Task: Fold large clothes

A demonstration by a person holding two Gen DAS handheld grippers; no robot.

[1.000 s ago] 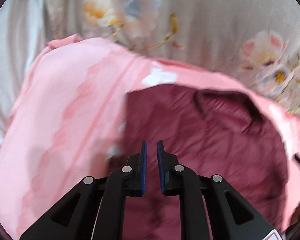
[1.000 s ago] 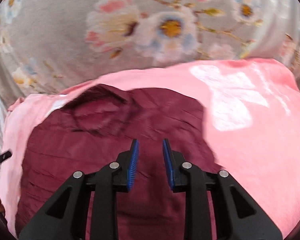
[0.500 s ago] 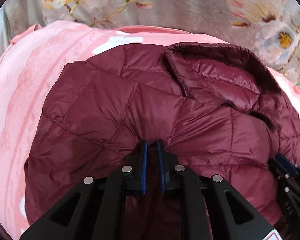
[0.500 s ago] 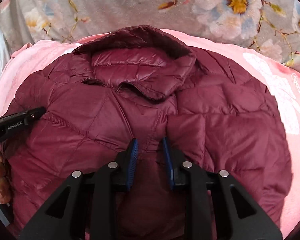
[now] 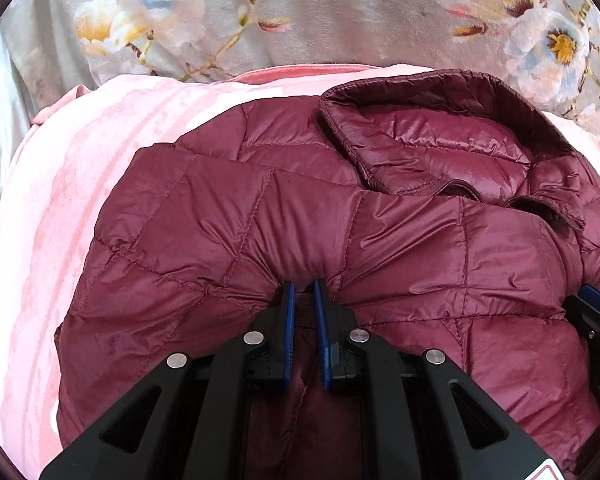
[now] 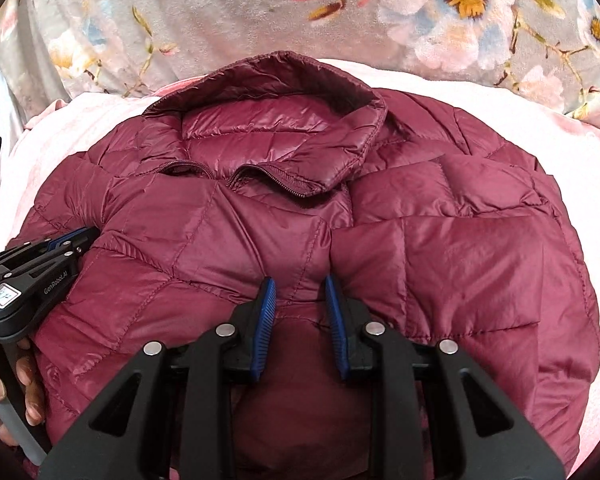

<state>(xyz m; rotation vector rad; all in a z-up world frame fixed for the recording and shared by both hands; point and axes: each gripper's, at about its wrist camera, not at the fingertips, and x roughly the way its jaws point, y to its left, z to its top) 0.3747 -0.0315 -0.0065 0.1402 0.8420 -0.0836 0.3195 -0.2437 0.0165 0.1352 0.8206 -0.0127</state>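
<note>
A maroon quilted puffer jacket [image 5: 300,216] lies folded on a pink blanket [image 5: 72,168], collar at the far side. It also shows in the right wrist view [image 6: 260,232]. My left gripper [image 5: 303,286] is shut on a fold of the jacket's near edge. My right gripper [image 6: 300,280] also pinches the jacket's near edge, its jaws a little wider with fabric between them. The left gripper shows at the left of the right wrist view [image 6: 70,242], and the right gripper's tip at the right edge of the left wrist view [image 5: 596,308].
The pink blanket [image 6: 572,132] lies on a grey floral bedspread [image 5: 340,20], which fills the far side in both views [image 6: 260,12]. A hand [image 6: 4,392] holds the left gripper's handle at the lower left.
Both grippers carried the jacket's lower half over onto its upper half, covering the pink blanket that showed a second ago. The cameras have since drawn nearer to the folded jacket.
</note>
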